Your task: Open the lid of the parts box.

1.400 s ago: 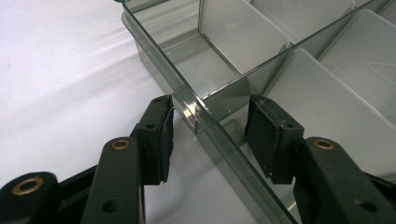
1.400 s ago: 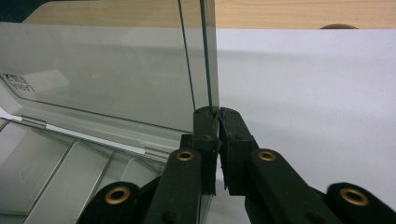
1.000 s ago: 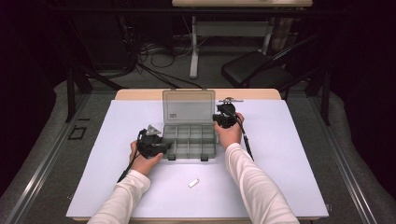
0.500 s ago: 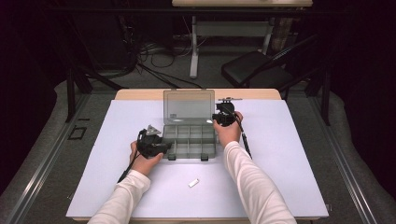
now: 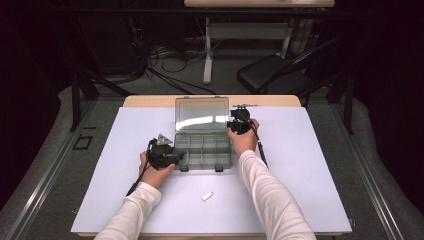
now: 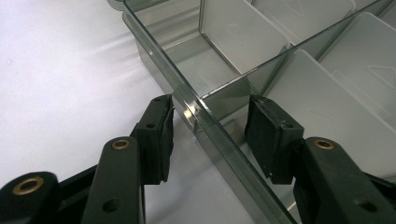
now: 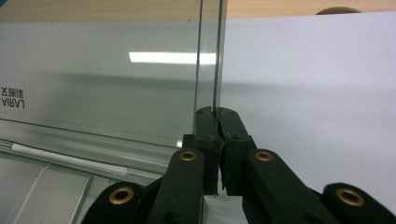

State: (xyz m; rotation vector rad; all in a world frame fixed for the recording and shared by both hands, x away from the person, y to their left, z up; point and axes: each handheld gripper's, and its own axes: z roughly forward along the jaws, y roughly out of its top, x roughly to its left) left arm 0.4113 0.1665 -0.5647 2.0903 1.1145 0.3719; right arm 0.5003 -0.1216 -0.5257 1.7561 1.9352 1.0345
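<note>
High view looks fwd and down from above the person's side, far off, taking in the whole bench (image 5: 300,165) w/ the compartment box (image 5: 202,150) mid-frame. Left gripper view sits very close behind its own fingers (image 6: 156,135), facing the box's near wall, which runs between them. Right gripper view, equally close, faces the upright lid (image 7: 102,84), its edge just above the fingers; all three share the box.

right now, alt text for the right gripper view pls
The right gripper has its black fingers pinched shut on the side edge of the organizer box's upright clear lid, above a white table cover.
</note>
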